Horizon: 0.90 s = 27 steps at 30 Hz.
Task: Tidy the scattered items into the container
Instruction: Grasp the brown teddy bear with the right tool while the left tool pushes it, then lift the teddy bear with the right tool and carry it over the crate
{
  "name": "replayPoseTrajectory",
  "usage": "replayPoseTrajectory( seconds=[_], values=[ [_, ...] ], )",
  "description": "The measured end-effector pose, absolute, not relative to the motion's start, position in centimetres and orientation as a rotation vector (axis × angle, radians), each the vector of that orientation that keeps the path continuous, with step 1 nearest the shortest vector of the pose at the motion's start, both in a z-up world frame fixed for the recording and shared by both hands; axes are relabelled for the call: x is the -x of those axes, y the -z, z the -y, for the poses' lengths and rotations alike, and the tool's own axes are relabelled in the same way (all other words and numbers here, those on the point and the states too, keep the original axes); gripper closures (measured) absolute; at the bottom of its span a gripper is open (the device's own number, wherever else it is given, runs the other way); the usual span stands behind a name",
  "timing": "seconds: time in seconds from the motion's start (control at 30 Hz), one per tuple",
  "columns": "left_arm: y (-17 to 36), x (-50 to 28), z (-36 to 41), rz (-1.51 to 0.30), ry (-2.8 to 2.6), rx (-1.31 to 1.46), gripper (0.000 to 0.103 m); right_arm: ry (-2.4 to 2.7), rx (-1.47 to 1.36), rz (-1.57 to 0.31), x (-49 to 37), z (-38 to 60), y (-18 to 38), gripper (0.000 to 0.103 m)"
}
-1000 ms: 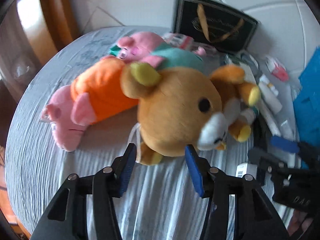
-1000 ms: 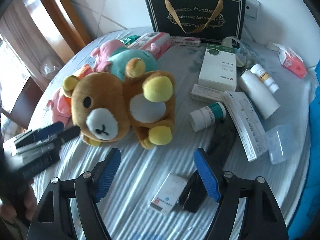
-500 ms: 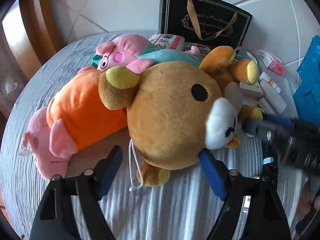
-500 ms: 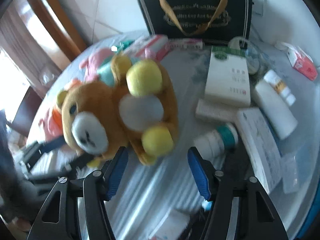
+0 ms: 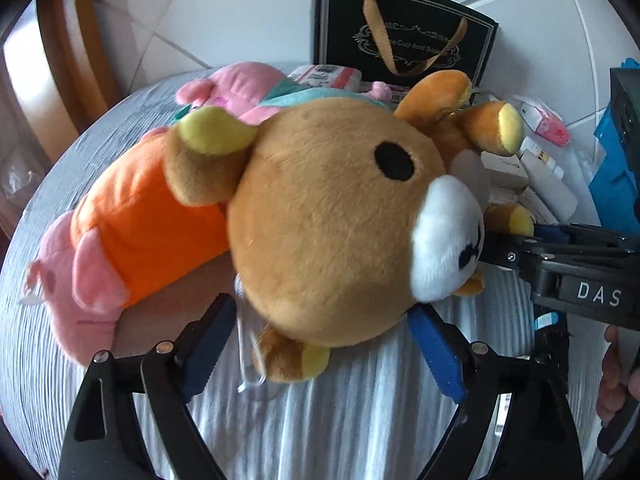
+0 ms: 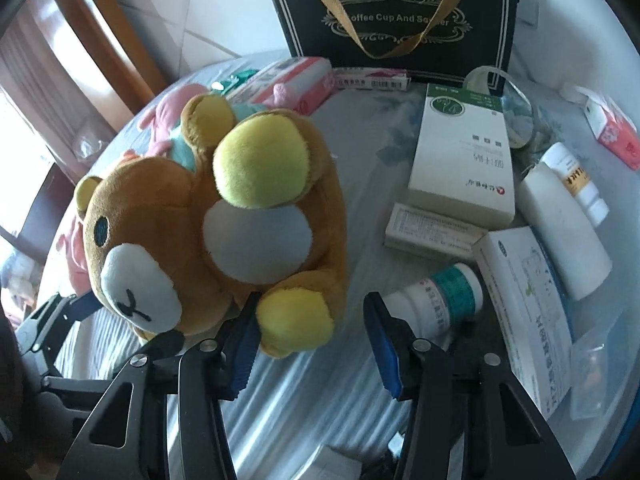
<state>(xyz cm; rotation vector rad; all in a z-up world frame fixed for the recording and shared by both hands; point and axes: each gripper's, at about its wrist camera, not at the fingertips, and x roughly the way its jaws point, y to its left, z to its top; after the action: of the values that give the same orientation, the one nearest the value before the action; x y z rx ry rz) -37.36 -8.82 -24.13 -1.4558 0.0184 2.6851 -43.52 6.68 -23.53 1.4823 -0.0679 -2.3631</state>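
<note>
At the bear's (image 6: 208,232) lower paw, your right gripper (image 6: 310,334), jaws just closing but not clamped, risks pinching only fuzz; your left gripper (image 5: 320,344), just spreading, gapes empty.

Both grippers are black plastic frames with silver screws at the joints and ridged blue pads (image 5: 436,356). White letters "DAS" (image 5: 599,294) mark the right gripper (image 6: 310,340) at three o'clock

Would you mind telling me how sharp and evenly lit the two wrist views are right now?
Left wrist view: the brown bear fills the frame, slightly soft, the tablecloth streaked by blur, strong fisheye bending at the edges. Right wrist view: bluish cast, bright washed-out daylight at the left edge, the black gift bag lettering readable, the cloth near the fingers smeared.
</note>
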Motion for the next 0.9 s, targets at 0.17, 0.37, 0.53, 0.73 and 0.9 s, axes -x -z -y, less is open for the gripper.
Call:
replayPoseTrajectory(
  seconds=[0.17,0.37,0.53,0.73,0.9],
  values=[
    [23.9,38.1,8.3,-0.017,-2.692,1.403,0.028,2.377,-1.430,0.085,44.2,-6.7,23.3,0.070],
    [22.3,37.3,8.5,0.009,-2.723,1.329,0.033,2.397,-1.363,0.096,43.8,-6.9,22.2,0.074],
    [18.8,35.6,8.7,0.007,-2.768,1.234,0.037,2.423,-1.297,0.101,42.2,-7.2,20.1,0.076],
    [15.1,33.1,8.4,-0.026,-2.777,1.201,0.076,2.459,-1.161,0.115,38.9,-7.6,15.2,0.078],
    [15.3,31.1,9.3,0.028,-2.760,1.341,0.056,2.486,-1.196,0.058,36.5,-7.0,13.3,0.078]
  ],
)
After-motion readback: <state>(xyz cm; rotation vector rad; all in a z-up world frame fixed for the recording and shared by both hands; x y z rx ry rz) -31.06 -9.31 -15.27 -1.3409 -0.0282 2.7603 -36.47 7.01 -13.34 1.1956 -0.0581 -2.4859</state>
